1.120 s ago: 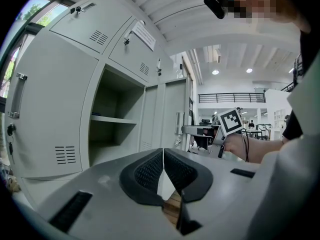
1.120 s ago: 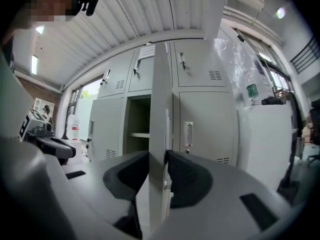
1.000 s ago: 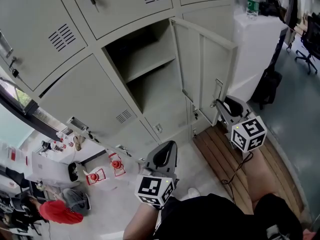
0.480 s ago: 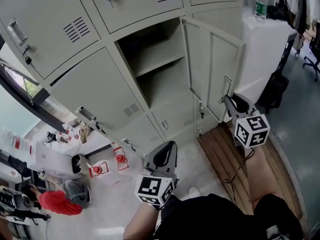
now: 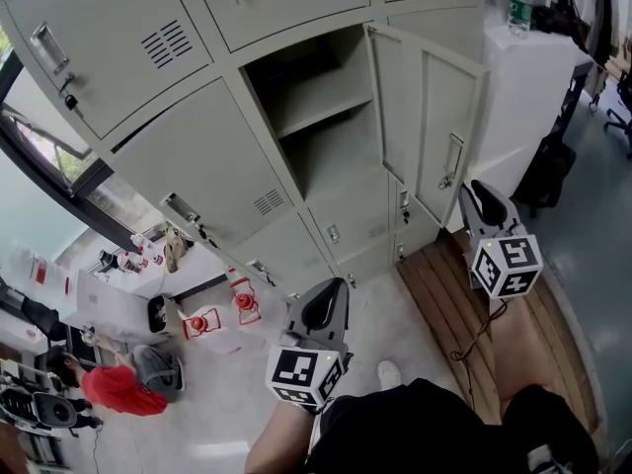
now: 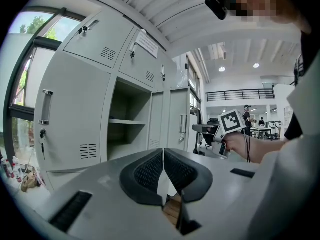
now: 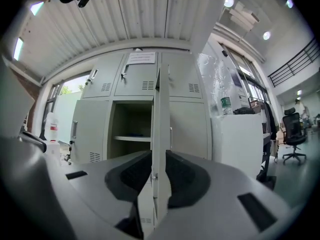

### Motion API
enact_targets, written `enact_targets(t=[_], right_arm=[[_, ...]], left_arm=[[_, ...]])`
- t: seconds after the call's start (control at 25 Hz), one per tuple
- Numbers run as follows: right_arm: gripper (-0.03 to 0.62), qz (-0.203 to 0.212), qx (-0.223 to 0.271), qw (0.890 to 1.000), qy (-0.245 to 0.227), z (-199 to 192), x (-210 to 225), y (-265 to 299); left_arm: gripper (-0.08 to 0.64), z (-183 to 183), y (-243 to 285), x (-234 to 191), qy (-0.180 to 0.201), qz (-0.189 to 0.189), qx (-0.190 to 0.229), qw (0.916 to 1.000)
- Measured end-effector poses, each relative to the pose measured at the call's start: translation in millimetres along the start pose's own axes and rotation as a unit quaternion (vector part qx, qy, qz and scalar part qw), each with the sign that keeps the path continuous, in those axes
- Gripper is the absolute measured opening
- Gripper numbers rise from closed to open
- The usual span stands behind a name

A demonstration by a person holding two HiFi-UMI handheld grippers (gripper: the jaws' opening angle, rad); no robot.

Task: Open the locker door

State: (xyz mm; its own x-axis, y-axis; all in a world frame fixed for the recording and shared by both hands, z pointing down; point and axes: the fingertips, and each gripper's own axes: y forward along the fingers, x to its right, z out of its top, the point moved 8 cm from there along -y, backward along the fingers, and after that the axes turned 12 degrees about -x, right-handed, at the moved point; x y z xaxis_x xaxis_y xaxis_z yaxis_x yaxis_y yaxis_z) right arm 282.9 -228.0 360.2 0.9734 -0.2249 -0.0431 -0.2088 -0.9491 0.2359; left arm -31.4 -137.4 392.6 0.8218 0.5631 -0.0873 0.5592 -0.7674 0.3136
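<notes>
The grey locker door [image 5: 434, 117] stands swung open to the right of its compartment [image 5: 316, 117], which holds one shelf. My right gripper [image 5: 475, 190] hovers just right of the door handle [image 5: 452, 171], apart from it. In the right gripper view the door's edge [image 7: 160, 114] shows some way off through the gap of the right gripper [image 7: 159, 156], whose jaws stand apart with nothing held. My left gripper [image 5: 331, 289] hangs low in front of the lockers. Its pads meet with nothing in them [image 6: 163, 153], and the open door [image 6: 176, 126] lies beyond.
A white cabinet [image 5: 523, 77] with a water bottle [image 5: 520, 3] on it stands right of the lockers, a black bag [image 5: 551, 166] at its foot. Wooden planks [image 5: 459, 294] lie under my right gripper. Red items [image 5: 242, 309] sit on the floor at left.
My right gripper has drawn back to the right, away from the door handle. The door has stayed open. The left gripper has kept its place.
</notes>
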Motion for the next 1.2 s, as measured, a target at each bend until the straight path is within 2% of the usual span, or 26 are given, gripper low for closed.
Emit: enact_targets(t=[0.2, 0.48, 0.64, 0.84, 1.2], right_arm=[[0.056, 0.012, 0.003, 1.0, 0.007, 0, -38, -22], [0.054, 0.085, -0.015, 0.996, -0.001, -8, -137, -55], [0.054, 0.112, -0.02, 0.994, -0.007, -17, -188, -85], [0.054, 0.122, -0.027, 0.992, -0.002, -29, -229, -123], [0.054, 0.12, -0.042, 0.992, -0.002, -55, -271, -174]], left_arm=[[0.02, -7, -32, -5, 0.004, -0.004, 0.0, 1.0], [0.02, -24, -88, -15, -0.003, -0.009, 0.005, 0.9999], [0.02, -39, -117, -10, -0.005, -0.021, 0.007, 0.9997], [0.02, -56, -146, -2, -0.01, -0.036, 0.006, 0.9993], [0.02, -79, -185, 12, -0.007, -0.062, 0.01, 0.998]])
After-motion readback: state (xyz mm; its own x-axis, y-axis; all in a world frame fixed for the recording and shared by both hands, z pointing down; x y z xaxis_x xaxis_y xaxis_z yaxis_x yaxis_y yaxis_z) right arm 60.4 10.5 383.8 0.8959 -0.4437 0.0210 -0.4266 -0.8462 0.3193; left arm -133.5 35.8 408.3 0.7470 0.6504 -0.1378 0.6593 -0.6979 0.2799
